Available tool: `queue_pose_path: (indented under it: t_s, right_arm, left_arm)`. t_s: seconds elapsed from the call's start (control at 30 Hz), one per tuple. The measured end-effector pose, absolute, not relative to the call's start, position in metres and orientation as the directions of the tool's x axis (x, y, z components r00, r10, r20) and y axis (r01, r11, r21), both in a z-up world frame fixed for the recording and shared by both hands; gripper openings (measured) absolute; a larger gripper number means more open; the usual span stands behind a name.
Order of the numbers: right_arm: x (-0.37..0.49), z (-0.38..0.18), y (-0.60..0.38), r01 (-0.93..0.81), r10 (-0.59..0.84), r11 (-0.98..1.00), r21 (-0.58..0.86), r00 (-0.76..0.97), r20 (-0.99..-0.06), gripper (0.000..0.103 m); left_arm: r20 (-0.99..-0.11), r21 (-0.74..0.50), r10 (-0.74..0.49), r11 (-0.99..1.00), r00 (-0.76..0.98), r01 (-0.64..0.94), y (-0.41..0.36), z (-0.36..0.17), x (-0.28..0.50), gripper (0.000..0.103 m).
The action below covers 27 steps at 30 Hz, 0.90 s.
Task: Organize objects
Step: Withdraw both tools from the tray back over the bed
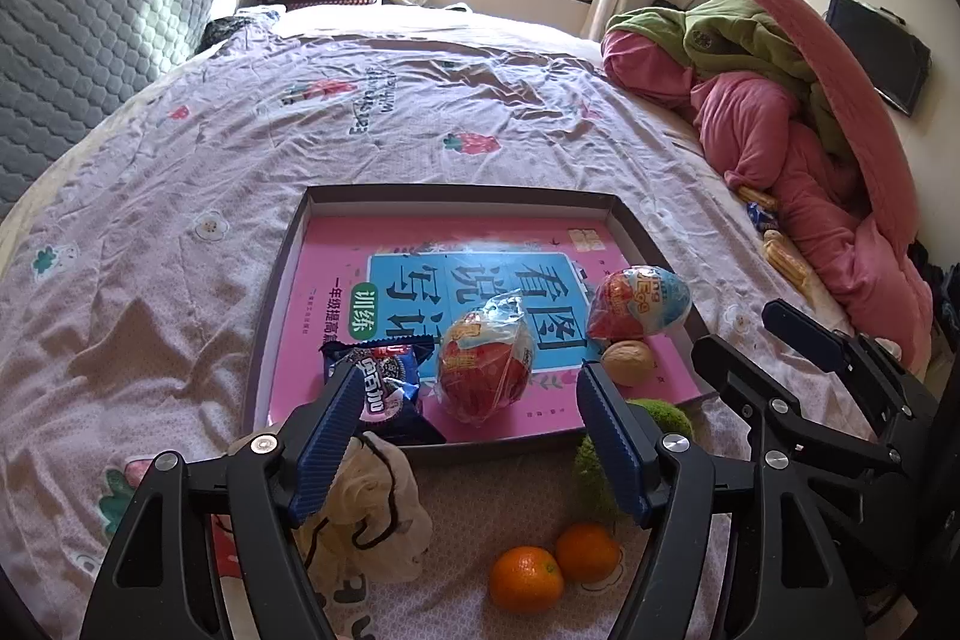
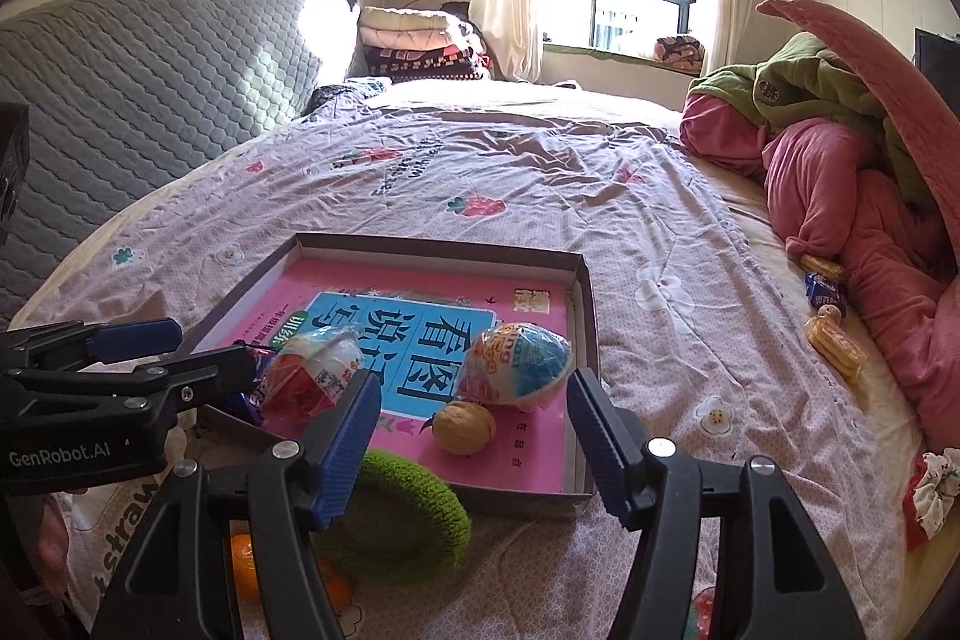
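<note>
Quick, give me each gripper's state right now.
Left gripper: open, holding nothing.
Right gripper: open, holding nothing.

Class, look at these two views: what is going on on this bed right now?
A person is tidying small things into a shallow box on the bed, holding a gripper in each hand. A pink book, two wrapped toy eggs, a walnut and a cookie packet already lie inside. Both the left hand-held gripper and the right hand-held gripper hang open and empty. Two oranges and a green knitted piece wait outside.
</note>
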State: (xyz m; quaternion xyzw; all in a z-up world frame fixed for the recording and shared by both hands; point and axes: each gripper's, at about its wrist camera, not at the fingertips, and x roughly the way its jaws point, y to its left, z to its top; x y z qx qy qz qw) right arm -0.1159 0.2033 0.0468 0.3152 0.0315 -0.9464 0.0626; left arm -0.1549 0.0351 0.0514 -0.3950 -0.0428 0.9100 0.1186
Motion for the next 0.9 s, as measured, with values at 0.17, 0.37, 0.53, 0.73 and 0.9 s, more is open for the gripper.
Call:
queue_pose_path:
  t_s: [0.17, 0.37, 0.53, 0.73, 0.9]
  right_arm:
    - [-0.111, 0.051, 0.199, 0.151, -0.108, -0.988, -0.025, -0.802, -0.588, 0.065]
    - [-0.103, 0.057, 0.198, 0.163, -0.121, -0.986, -0.023, -0.811, -0.572, 0.066]
    - [-0.097, 0.060, 0.198, 0.173, -0.126, -0.984, -0.031, -0.815, -0.565, 0.066]
    - [-0.087, 0.063, 0.199, 0.182, -0.133, -0.983, -0.035, -0.822, -0.554, 0.066]
    - [-0.080, 0.063, 0.199, 0.189, -0.137, -0.981, -0.037, -0.820, -0.556, 0.066]
  left_arm:
    - [-0.695, -0.149, 0.235, -0.972, -0.680, -0.184, 0.032, 0.057, -0.145, 0.076]
    - [-0.671, -0.128, 0.212, -0.977, -0.710, -0.171, 0.026, 0.065, -0.133, 0.077]
    - [-0.662, -0.132, 0.210, -0.978, -0.720, -0.164, 0.023, 0.068, -0.123, 0.077]
    - [-0.651, -0.131, 0.203, -0.979, -0.731, -0.155, 0.025, 0.072, -0.113, 0.077]
    - [-0.651, -0.119, 0.194, -0.981, -0.733, -0.154, 0.027, 0.070, -0.104, 0.077]
